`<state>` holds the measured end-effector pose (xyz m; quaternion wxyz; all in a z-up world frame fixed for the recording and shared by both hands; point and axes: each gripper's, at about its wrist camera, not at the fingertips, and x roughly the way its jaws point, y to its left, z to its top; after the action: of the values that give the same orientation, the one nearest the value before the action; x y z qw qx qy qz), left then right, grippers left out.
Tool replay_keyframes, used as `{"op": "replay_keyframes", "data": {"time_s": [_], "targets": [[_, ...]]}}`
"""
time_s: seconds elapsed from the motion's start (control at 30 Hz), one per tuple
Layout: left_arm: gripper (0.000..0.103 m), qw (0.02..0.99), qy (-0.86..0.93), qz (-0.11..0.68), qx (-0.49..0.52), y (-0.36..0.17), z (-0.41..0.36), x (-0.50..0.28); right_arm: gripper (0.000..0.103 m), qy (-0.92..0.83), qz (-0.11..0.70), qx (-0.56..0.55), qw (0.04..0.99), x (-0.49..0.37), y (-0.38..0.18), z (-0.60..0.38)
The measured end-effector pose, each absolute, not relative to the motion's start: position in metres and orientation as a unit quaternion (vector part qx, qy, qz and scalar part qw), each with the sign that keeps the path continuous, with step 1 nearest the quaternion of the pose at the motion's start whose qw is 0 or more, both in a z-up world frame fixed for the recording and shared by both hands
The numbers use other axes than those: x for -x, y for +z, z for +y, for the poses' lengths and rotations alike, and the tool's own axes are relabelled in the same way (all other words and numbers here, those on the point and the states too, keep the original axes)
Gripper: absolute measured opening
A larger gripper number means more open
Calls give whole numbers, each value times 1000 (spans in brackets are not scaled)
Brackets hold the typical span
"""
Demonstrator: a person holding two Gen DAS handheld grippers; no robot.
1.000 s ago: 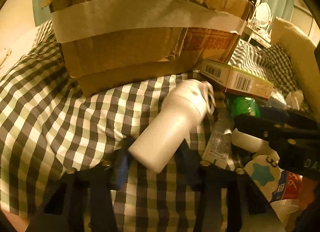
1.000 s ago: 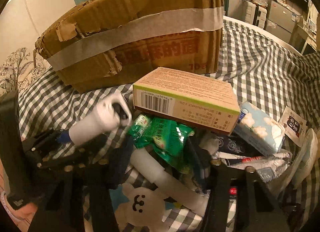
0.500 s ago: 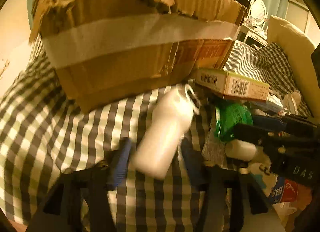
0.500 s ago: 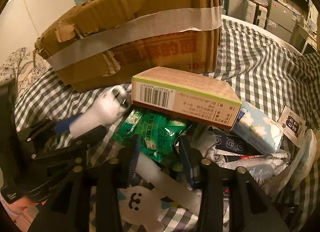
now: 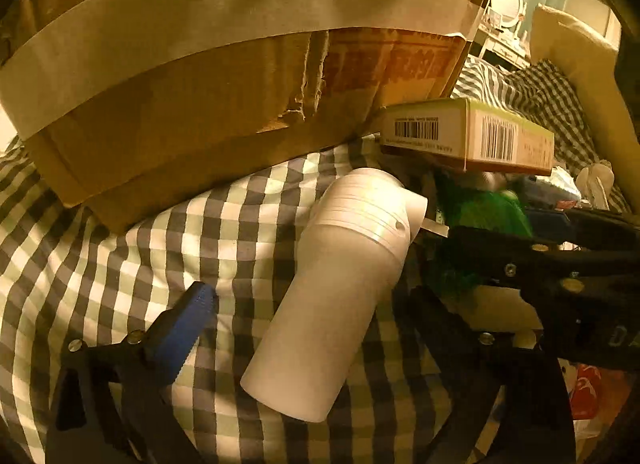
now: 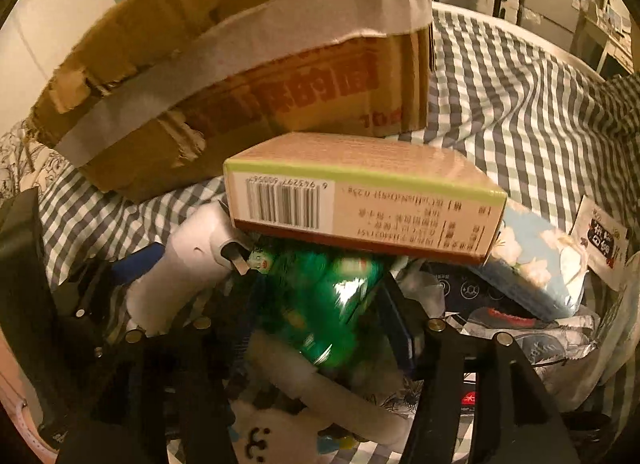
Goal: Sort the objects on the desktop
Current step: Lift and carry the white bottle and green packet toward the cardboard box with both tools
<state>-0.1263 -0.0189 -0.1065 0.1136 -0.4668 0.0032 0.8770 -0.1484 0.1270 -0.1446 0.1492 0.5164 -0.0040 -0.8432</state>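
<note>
**Bottle sits between my left fingers, green packet between my right**

Bottle point(image 5: 340, 304), white and lying on its side on the checked bedsheet point(image 5: 120, 264), fills the middle of my left wrist view. My left gripper point(image 5: 312, 312) has its fingers spread either side of it: the blue-padded finger point(image 5: 180, 328) stands clear of the bottle's left flank, and the other finger is mostly hidden behind the bottle, so I cannot tell whether it touches. The bottle's cap end points toward a torn cardboard box point(image 5: 200, 63) banded with pale tape. Just right of the cap, a small carton point(image 5: 468, 135) with barcodes rests tilted on the heap, with a green packet point(image 5: 484, 207) under it. Part of my other gripper crosses the right edge.

From my right wrist view, the right gripper point(image 6: 320, 320) has its fingers spread around the green packet point(image 6: 320, 296), which is blurred; I cannot tell whether the pads touch it. The carton point(image 6: 360, 199) lies above the packet, leaning on the pile in front of the cardboard box point(image 6: 240, 63). The bottle point(image 6: 180, 264) lies to the left, its cap end just beside the carton's corner. A pale blue tissue pack point(image 6: 536, 260) sits to the right, near a small white sachet point(image 6: 600, 240) on the bedsheet point(image 6: 520, 103). A white tube point(image 6: 320, 388) runs below the packet.
</note>
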Motion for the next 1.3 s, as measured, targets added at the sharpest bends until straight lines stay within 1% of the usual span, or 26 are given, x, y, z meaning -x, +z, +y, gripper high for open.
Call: {"op": "replay_keyframes", "data": {"time_s": [0.03,0.07,0.17,0.23,0.27,0.37,0.5,0.73,0.9,1.3], "targets": [[100,116,877,2,466,-106,-20,126,56,-844,-5,-515,149,148,-145,127],[98,118,878,1,465,-105,-24,125,52,-846,-5,-512,145,146,-145,126],[75,101,885,2,454,-100,-31,122,44,-851,-5,-505,145,142,-144,126],[38,90,892,2,444,-96,-35,118,43,-854,-6,-501,143,139,-143,127],[36,95,894,-3,438,-93,-37,118,42,-855,-4,-499,143,137,-142,129],[34,100,898,-12,428,-89,-42,115,41,-862,9,-488,137,127,-136,130],[32,107,903,1,415,-81,-38,107,41,-864,3,-483,143,113,-129,133],[31,122,900,-1,418,-83,-28,97,40,-868,0,-476,145,98,-117,135],[31,132,906,-15,402,-69,-42,78,40,-874,-5,-464,144,95,-102,139],[31,118,914,-15,388,-44,-37,71,40,-879,-16,-452,149,76,-86,144]]}}
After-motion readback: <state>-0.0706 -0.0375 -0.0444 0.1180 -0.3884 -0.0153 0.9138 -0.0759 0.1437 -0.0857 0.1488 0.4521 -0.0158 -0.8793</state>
